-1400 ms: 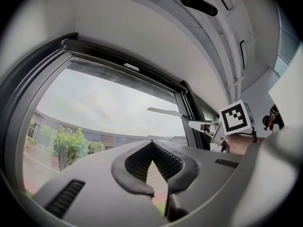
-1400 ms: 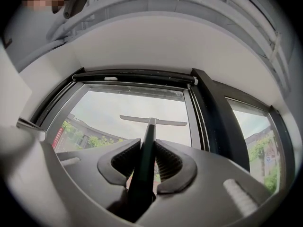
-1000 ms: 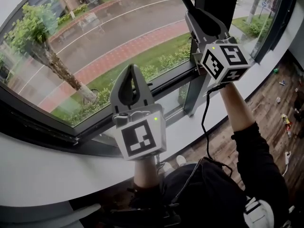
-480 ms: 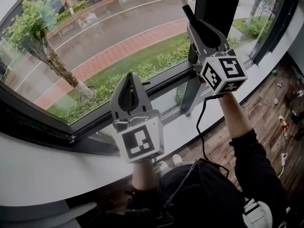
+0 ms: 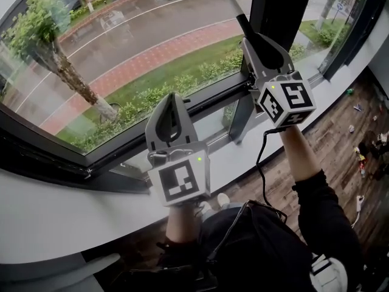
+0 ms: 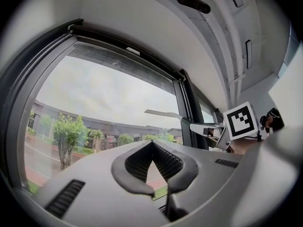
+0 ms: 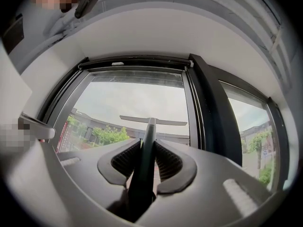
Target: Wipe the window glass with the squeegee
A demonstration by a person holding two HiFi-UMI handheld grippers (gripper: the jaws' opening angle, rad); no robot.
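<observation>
OK, squeegee (image 7: 153, 121): blade level and high up in front of the window glass (image 7: 137, 98), one end close to the dark mullion (image 7: 208, 112). No view shows whether the rubber is actually touching the glass.
handle: runs straight down from the blade's middle into the right gripper (image 7: 147, 150).
right gripper: jaws pinching the thin handle, arm raised near the mullion.
left gripper (image 6: 151, 145): jaw tips pressed together with nothing between them. It sits lower, just above the sill, and is idle.
stage (my read): mid-stroke or lining up for one; I see no clear wet or dry boundary on the pane.
risk 1: the blade end could clip the mullion if the stroke drifts right, which would tilt the blade and leave a streak.
risk 2: the handle is slim and held at one spot only, so pressing on the glass could twist it in the jaws.
risk 3: uneven pressure could lift one end of the blade and leave missed bands.
surface: large clear pane in a dark frame, with a lower fixed strip under it.
sill (image 5: 55, 218): broad, white and curved below the frame.
room: wood floor (image 5: 340, 139) with small litter at the right.
outside: tree (image 5: 55, 47), lawn, brick path, road.
</observation>
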